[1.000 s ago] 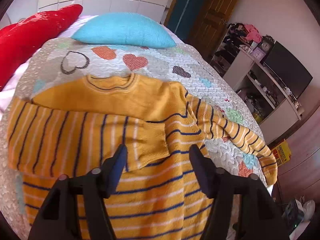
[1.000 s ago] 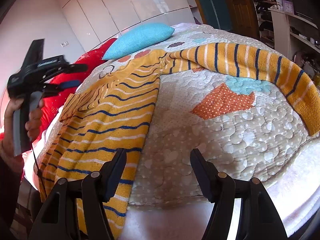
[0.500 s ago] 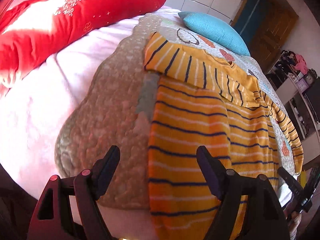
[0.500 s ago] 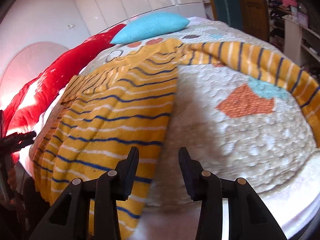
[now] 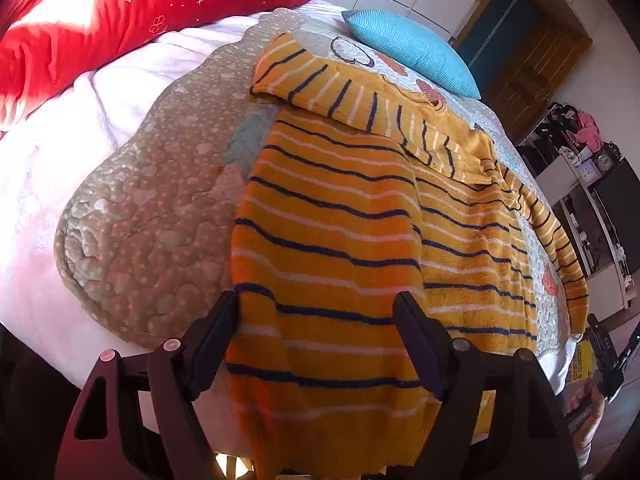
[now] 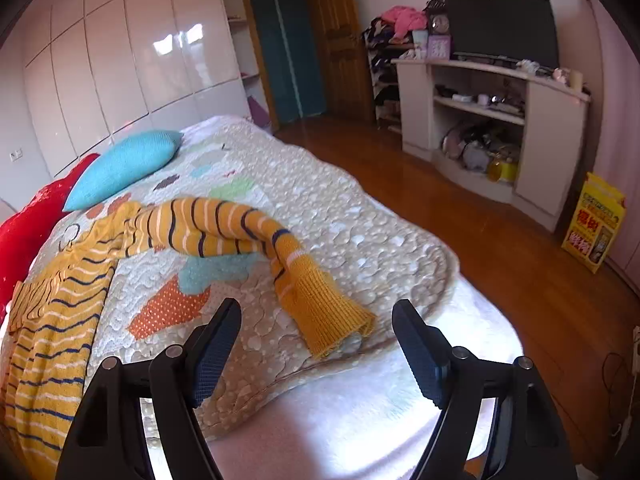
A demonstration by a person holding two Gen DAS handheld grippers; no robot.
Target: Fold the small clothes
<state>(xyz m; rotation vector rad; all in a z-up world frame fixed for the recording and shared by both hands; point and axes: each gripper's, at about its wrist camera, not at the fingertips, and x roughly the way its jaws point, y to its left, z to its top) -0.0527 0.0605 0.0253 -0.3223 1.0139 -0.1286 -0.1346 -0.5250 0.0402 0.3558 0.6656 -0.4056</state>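
Observation:
A yellow sweater [image 5: 328,240] with navy and white stripes lies flat on the bed. One sleeve [image 5: 352,96] is folded across its chest. My left gripper [image 5: 316,340] hovers open over the hem end, and the fabric between its fingers is not pinched. The other sleeve [image 6: 224,228] stretches out over the quilt and ends in a plain yellow cuff [image 6: 332,316]. My right gripper [image 6: 316,344] is just short of that cuff and its jaws are opening. The cuff lies between the fingers, but the pads are not touching it. The sweater's body [image 6: 52,320] is at the left.
A patterned quilt [image 5: 152,200] covers a white sheet [image 5: 40,160]. A red pillow [image 5: 120,20] and a blue cushion [image 5: 412,52] lie at the head. Beyond the bed are a wood floor [image 6: 440,208], a TV stand [image 6: 492,128] and a yellow bag [image 6: 596,228].
The left gripper swung from over the chest to the hem end and sank a little. The right gripper's jaws narrowed, then widened. It swung right from the sweater's side to the outstretched cuff.

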